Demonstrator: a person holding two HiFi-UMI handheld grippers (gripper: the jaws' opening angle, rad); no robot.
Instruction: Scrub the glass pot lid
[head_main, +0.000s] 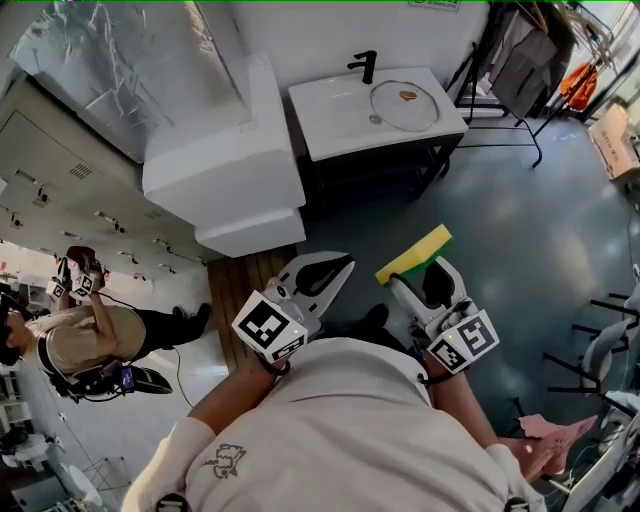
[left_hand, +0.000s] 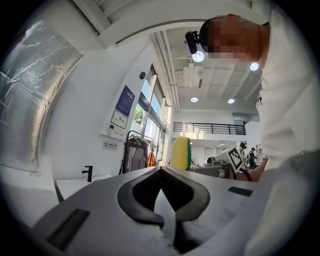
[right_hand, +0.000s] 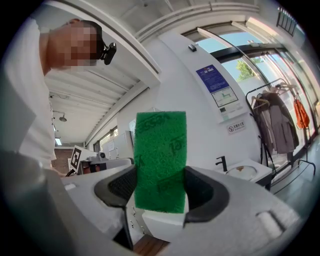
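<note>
The glass pot lid (head_main: 404, 106), with a brown smear on it, lies in the white sink (head_main: 330, 115) far ahead, beside a black faucet (head_main: 366, 64). Both grippers are held close to my chest, well short of the sink. My right gripper (head_main: 420, 272) is shut on a yellow and green sponge (head_main: 413, 254). In the right gripper view the green face of the sponge (right_hand: 160, 155) stands upright between the pads of the right gripper (right_hand: 160, 189). My left gripper (head_main: 340, 268) is shut with nothing in it, and its tips meet in the left gripper view (left_hand: 161, 172).
A white stepped cabinet (head_main: 225, 165) stands left of the sink. A clothes rack (head_main: 525, 60) and a cardboard box (head_main: 615, 140) are at the right, and a pink cloth (head_main: 555, 440) lies low right. Another person (head_main: 85, 340) stands at the left on grey floor (head_main: 530, 240).
</note>
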